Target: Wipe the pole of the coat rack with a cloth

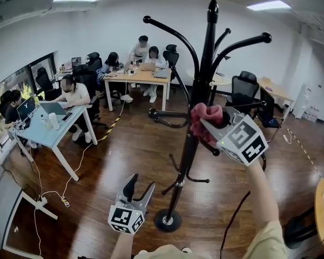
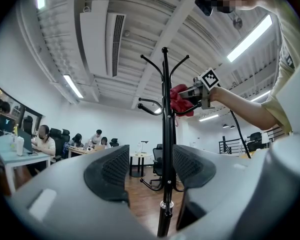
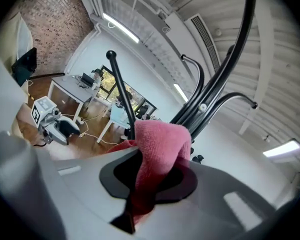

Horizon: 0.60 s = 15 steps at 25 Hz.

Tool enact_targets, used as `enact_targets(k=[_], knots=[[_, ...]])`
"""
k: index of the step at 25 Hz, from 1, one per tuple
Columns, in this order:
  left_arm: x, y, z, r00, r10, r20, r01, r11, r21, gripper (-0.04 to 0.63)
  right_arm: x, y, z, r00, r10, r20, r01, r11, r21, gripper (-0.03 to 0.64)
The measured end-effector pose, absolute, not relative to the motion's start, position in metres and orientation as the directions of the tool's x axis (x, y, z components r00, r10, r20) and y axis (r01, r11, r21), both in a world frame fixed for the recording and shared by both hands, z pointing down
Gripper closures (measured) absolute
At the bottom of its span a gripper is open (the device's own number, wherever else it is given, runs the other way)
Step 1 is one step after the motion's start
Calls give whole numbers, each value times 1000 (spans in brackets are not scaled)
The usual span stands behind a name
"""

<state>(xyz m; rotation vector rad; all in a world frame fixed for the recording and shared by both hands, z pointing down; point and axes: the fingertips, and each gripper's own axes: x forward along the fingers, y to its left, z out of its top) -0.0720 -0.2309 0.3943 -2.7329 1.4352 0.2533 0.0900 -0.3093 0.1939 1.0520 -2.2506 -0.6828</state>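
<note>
Hook arms (image 1: 254, 39) branch from the coat rack pole (image 1: 183, 166) at frame centre; open wood floor (image 1: 135, 150) lies to its left; desks (image 1: 143, 78) crowd the upper left.

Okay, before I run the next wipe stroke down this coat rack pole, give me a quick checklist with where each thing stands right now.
1. Cloth clamped in the right gripper: ok, the jaws are shut on it.
2. Cloth against the pole: ok, it presses at mid height in the head view.
3. Left gripper steadying the rack: not ok, its jaws are open and it sits apart from the pole.
4. Base flat on the floor: ok, as far as it shows.
5. Downward path free: not ok, lower hooks stick out below the cloth.
</note>
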Motion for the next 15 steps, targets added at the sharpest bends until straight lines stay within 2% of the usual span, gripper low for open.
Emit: enact_targets(k=[6, 10, 15], knots=[[-52, -228, 386, 601, -782, -163, -788, -614, 39, 345, 89, -306, 116, -522, -853, -10, -629, 377, 680, 574], [-48, -227, 386, 617, -768, -174, -776, -630, 28, 345, 91, -301, 74, -468, -871, -149, -635, 214, 742, 574], [-48, -224, 386, 621, -766, -169, -773, -634, 33, 345, 114, -283, 19, -350, -855, -382, -618, -96, 780, 574]])
